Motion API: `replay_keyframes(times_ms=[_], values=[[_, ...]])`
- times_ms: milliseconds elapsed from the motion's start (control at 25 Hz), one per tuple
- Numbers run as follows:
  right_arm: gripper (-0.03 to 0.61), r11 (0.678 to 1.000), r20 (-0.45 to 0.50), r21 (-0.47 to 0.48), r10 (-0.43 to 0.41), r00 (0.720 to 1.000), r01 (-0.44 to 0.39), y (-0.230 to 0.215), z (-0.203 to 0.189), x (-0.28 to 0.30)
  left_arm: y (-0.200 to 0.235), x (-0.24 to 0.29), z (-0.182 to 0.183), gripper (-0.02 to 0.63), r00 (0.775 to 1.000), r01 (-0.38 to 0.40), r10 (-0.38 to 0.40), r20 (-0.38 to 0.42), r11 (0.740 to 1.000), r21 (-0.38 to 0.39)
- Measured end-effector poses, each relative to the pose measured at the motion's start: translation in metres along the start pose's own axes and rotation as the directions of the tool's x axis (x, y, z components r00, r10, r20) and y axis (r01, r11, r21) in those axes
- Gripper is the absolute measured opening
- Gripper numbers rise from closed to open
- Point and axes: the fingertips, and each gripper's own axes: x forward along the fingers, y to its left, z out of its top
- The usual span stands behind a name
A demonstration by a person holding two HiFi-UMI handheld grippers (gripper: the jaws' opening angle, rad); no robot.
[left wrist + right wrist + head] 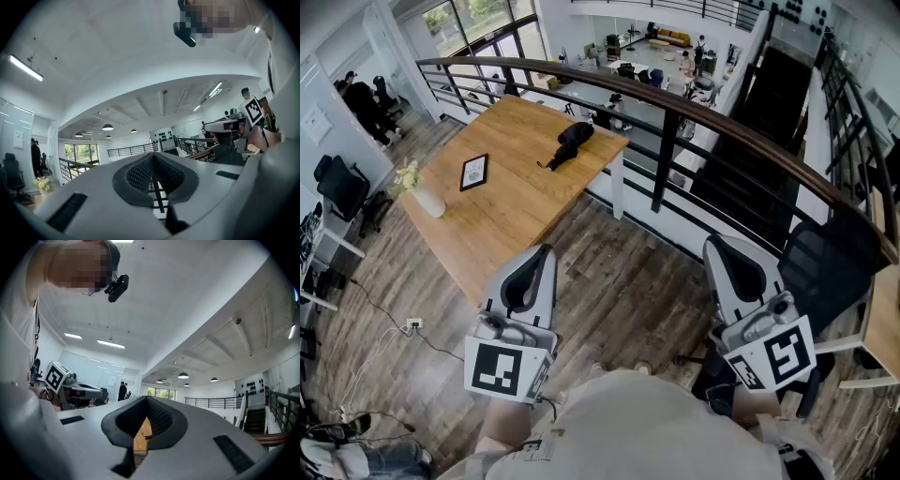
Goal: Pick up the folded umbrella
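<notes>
Head view, folded umbrella (567, 144): lies on the wooden counter (516, 220) near its far edge, beside the railing (675, 105).
Head view, tools: left tool (544, 253) and right tool (714, 246) over the floor, well apart from the umbrella.
Left gripper view, left tool: jaws closed together, empty.
Right gripper view, right tool: jaws meet at the tips, empty.

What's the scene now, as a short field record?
umbrella: black, folded, lying at the table's far end, untouched
table: wooden; also holds a vase and a dark frame
left gripper: fingers together, empty, short of the table
right gripper: fingers together, empty, over the floor
</notes>
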Motion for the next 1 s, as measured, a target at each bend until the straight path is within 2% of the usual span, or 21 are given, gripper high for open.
replay_keyframes(times_ms=[280,640,1000], values=[[0.028,0.999,0.007,0.018,0.029,1.0,-0.03,-0.016,-0.002,-0.015,-0.02,0.01,0.006,0.017,1.0,-0.013,0.013,-0.005,1.0,0.007],[0.028,0.996,-0.013,0.039,0.084,0.996,-0.083,-0.025,-0.028,-0.033,-0.05,0.017,-0.001,0.017,0.999,-0.032,0.033,-0.018,0.999,0.013],[0.028,0.99,-0.004,0.044,0.136,0.991,-0.136,-0.029,-0.053,-0.01,-0.049,0.042,-0.026,0.017,0.999,-0.029,0.029,-0.039,1.0,0.01]])
